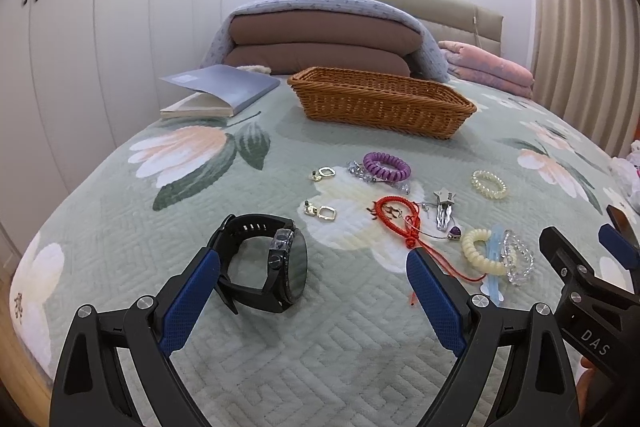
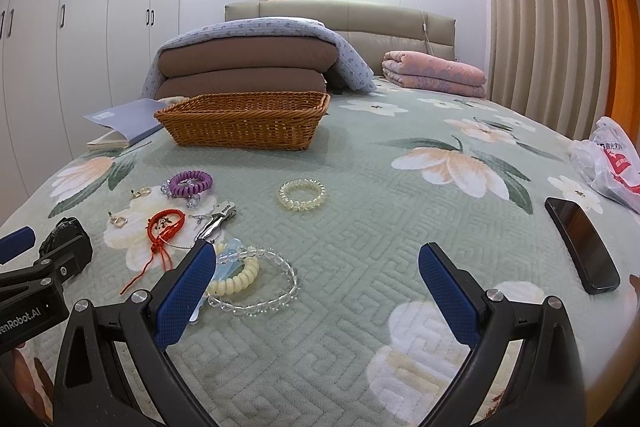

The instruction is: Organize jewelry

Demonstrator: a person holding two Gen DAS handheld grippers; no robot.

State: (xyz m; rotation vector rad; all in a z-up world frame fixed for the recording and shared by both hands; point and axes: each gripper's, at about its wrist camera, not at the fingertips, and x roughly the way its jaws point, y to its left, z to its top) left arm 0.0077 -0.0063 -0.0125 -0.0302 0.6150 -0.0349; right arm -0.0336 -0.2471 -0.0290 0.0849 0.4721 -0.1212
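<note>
Jewelry lies scattered on a floral green bedspread [image 1: 280, 347]. A black watch [image 1: 276, 267] lies between the open fingers of my left gripper [image 1: 314, 267], nearer the left fingertip. Beyond it lie two earrings [image 1: 320, 213], a red cord bracelet [image 1: 394, 213], a purple coil tie [image 1: 386, 167], a star clip [image 1: 446, 205] and a clear coil tie [image 1: 488, 184]. My right gripper [image 2: 320, 263] is open and empty; a cream coil tie [image 2: 236, 281] and clear bead bracelet [image 2: 276, 297] lie by its left finger. A wicker basket [image 2: 244, 121] stands behind.
A book [image 1: 224, 89] lies left of the basket. Folded quilts [image 2: 248, 63] and a pink blanket [image 2: 432, 73] are stacked at the headboard. A black phone [image 2: 580, 243] and a plastic bag [image 2: 612, 159] lie at the right. Wardrobes line the left wall.
</note>
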